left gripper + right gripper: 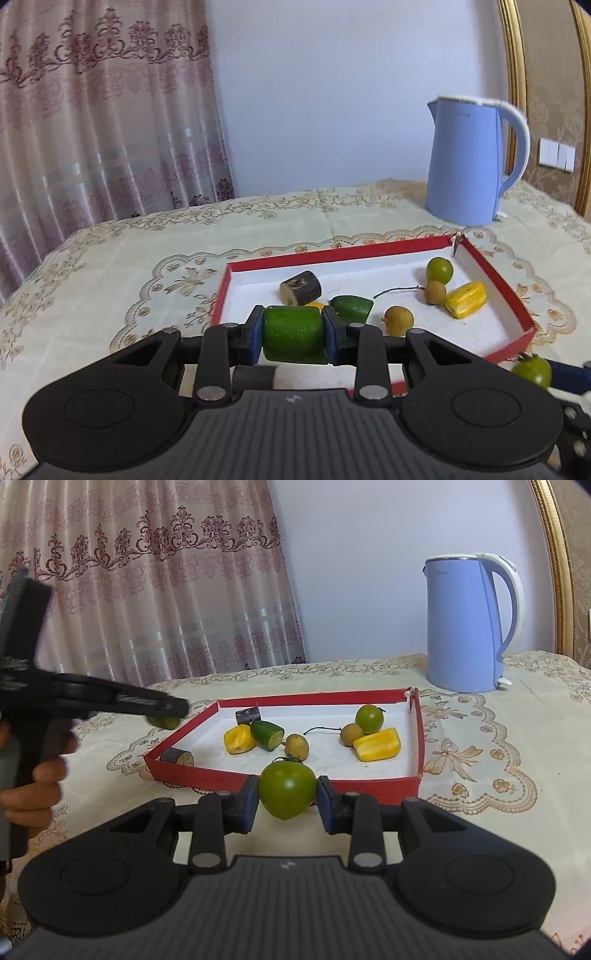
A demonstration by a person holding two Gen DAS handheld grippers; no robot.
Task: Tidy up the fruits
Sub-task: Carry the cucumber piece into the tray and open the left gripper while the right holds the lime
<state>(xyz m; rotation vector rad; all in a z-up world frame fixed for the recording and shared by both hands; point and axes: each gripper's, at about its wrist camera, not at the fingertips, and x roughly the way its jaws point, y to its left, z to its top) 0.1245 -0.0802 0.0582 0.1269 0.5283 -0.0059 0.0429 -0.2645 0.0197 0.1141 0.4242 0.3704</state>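
Note:
My left gripper is shut on a green cucumber piece, held above the near left edge of the red tray. My right gripper is shut on a green tomato, just in front of the tray's near wall; that tomato also shows in the left wrist view. In the tray lie another green tomato, a cucumber wedge, two yellow pieces, two longans and dark sugarcane pieces. The left gripper shows blurred at the left.
A blue electric kettle stands behind the tray at the back right. An embroidered cream tablecloth covers the table. A curtain hangs behind on the left. A gold frame is at the right.

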